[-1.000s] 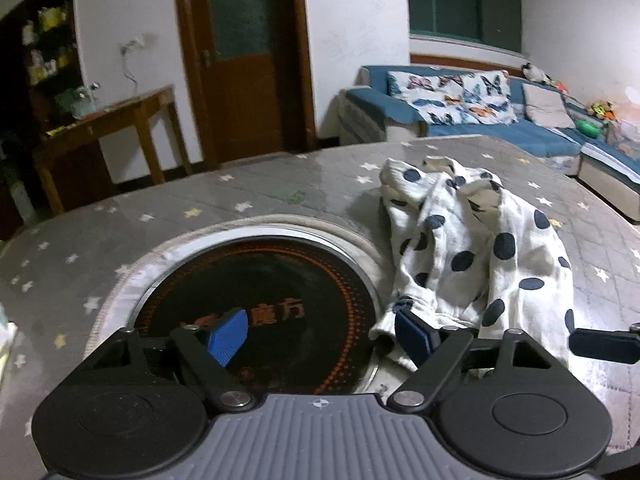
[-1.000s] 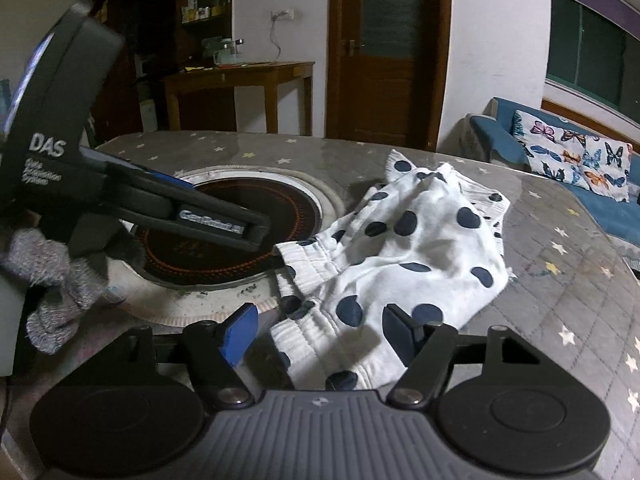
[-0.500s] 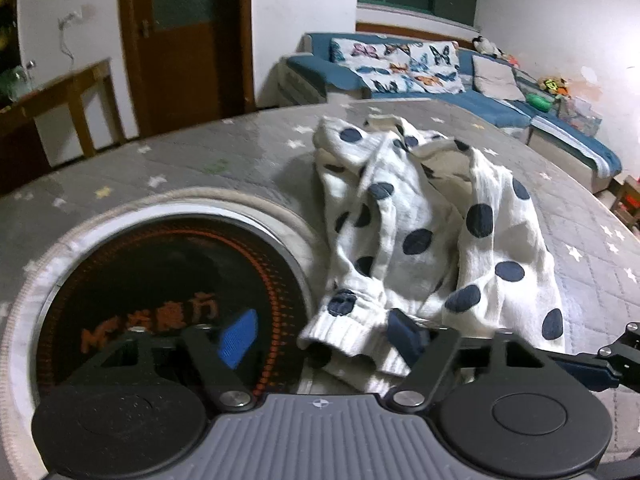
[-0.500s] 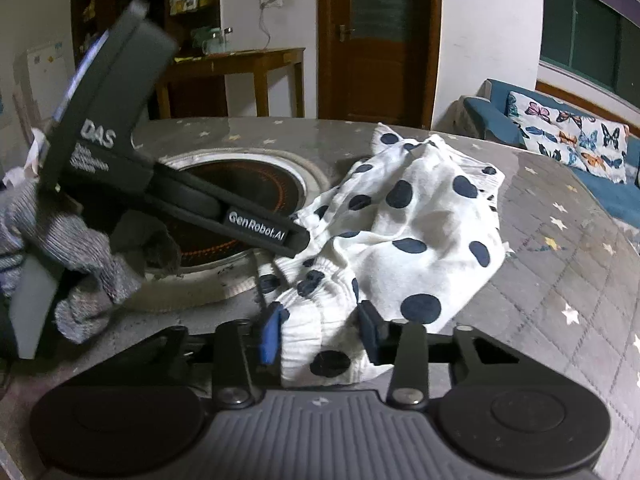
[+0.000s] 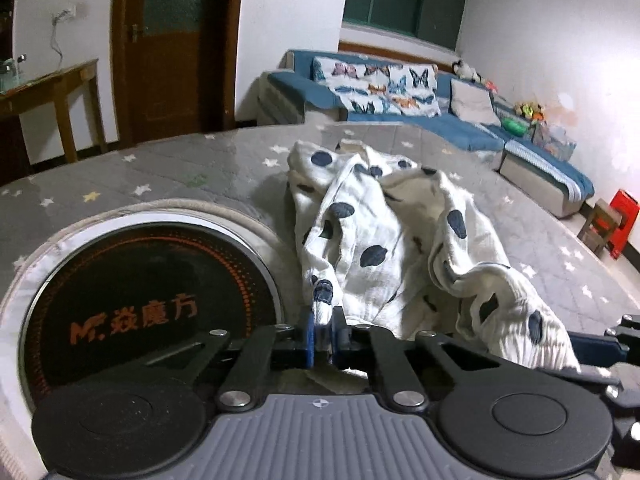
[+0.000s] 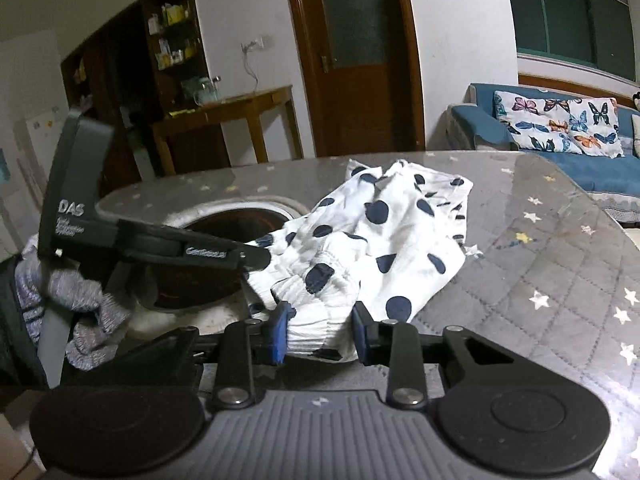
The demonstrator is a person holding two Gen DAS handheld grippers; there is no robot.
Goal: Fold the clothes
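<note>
A crumpled white garment with dark blue dots lies on the grey star-print table, just right of a round black hotplate. My left gripper is shut on a thin corner of the garment's near edge. My right gripper is closing its jaws on the bunched elastic hem, which fills the gap between the blue pads. In the right wrist view the left gripper's body reaches in from the left, held by a grey-gloved hand.
A blue sofa with butterfly cushions stands beyond the table's far right. A brown door and a wooden side table are at the back. A red stool sits on the floor at the right.
Both grippers moved in onto the garment's near edge and closed on it. The left went from wide open to shut on a corner; the right narrowed around the hem.
</note>
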